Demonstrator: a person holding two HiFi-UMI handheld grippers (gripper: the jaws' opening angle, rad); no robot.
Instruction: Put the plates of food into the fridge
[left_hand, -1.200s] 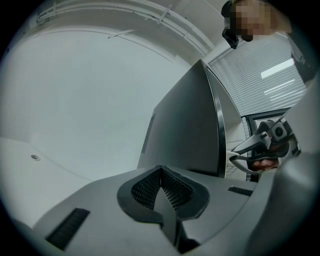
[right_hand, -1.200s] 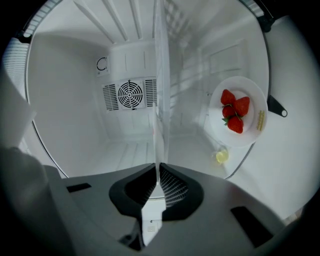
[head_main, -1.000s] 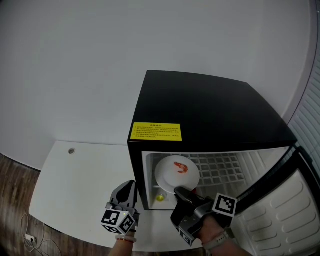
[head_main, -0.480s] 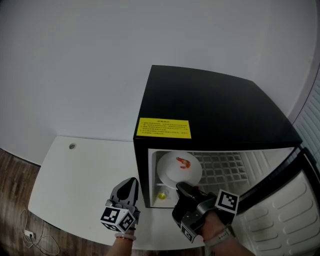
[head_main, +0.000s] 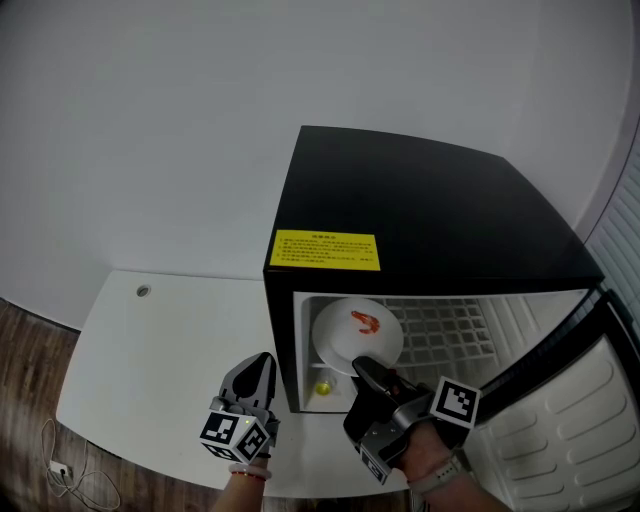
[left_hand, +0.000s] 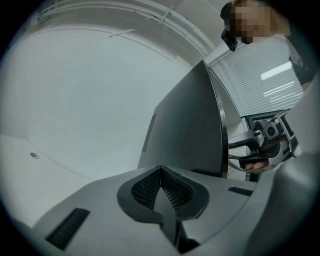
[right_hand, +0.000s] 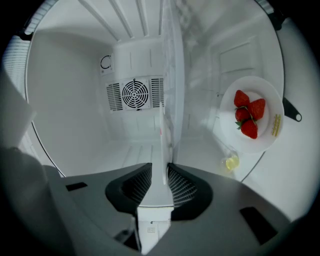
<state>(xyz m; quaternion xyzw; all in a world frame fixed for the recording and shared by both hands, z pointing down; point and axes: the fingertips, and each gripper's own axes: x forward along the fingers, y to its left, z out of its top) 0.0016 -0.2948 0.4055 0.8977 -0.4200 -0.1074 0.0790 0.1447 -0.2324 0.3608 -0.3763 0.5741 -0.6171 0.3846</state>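
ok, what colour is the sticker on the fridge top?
Yellow, with small dark print; the sticker shows best in the head view.

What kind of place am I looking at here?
Probably a plain office or lab room, not a kitchen: a black mini fridge on a white table against a bare wall, with blinds alongside.

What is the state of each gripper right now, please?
Left gripper: closed, empty.
Right gripper: jaws opening, with the rim of the round white plate with a red shrimp between them.

Plate (head_main: 356, 335) inside fridge (head_main: 420, 220) — fridge on table (head_main: 150, 360).
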